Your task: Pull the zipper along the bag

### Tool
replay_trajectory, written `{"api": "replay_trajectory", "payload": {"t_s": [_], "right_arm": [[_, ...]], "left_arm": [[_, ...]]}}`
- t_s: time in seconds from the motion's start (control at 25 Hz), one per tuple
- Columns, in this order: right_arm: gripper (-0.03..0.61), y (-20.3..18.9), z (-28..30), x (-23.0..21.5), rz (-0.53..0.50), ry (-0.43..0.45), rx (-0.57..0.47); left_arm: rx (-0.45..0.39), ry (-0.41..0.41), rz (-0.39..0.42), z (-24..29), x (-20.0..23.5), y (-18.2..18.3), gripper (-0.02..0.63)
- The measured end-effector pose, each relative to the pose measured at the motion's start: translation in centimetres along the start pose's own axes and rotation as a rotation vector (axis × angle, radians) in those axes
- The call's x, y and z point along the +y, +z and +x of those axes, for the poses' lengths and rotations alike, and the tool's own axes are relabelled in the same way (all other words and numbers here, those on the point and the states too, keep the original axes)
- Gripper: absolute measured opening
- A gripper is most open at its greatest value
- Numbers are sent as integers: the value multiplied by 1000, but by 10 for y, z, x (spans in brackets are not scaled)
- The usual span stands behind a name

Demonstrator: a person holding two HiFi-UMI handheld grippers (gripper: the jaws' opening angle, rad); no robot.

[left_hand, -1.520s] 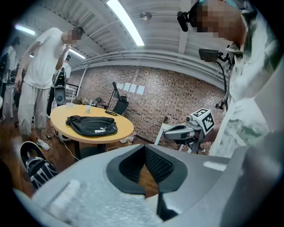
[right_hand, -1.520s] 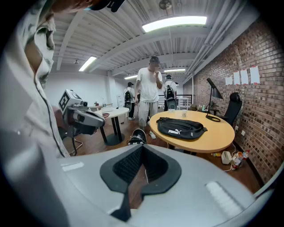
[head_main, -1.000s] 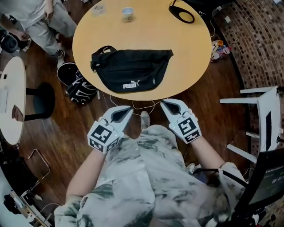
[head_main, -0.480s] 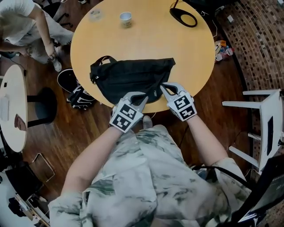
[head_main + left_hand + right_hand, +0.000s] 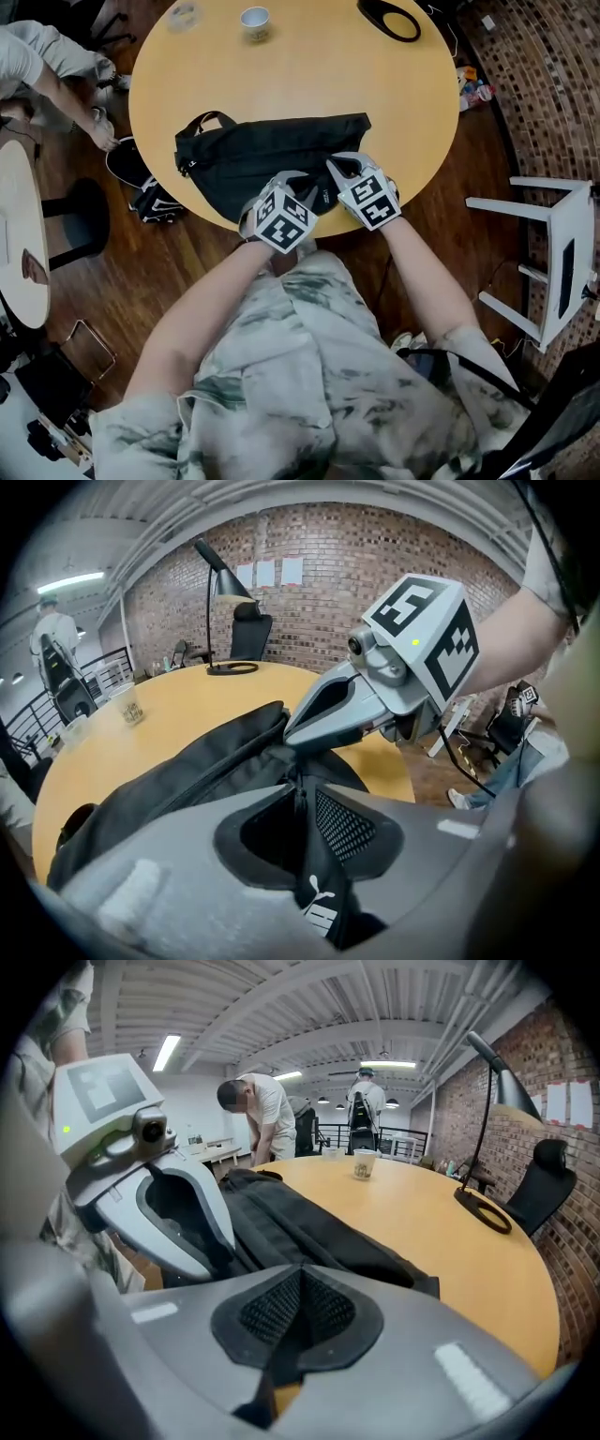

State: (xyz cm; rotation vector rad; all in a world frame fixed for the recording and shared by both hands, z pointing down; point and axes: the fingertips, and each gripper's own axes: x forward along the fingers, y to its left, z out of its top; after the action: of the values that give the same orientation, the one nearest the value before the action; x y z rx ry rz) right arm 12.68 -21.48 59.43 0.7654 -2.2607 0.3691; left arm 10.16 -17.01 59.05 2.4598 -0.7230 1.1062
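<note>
A black waist bag with a white logo lies on the round wooden table, close to its near edge. My left gripper is at the bag's near side, shut on a fold of the black fabric by the logo. Right beside it, my right gripper is shut on a thin black tab at the bag's edge, apparently the zipper pull. In the left gripper view the right gripper nearly touches the left gripper. The zipper line itself is hard to make out.
A paper cup, a clear glass and a black lamp base stand at the table's far side. A white chair is at the right, a dark bag on the floor at the left. A person is nearby.
Both grippers have come up from below the table's edge onto the bag's near side and shut on it. The head view has shifted forward.
</note>
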Motion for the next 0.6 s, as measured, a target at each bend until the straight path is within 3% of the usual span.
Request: {"api": "replay_trajectory", "payload": {"t_s": [0.6], "right_arm": [[8,-17,21,3,23,54,46]], "left_arm": [[133,59,73,38,3,-12,74]]}}
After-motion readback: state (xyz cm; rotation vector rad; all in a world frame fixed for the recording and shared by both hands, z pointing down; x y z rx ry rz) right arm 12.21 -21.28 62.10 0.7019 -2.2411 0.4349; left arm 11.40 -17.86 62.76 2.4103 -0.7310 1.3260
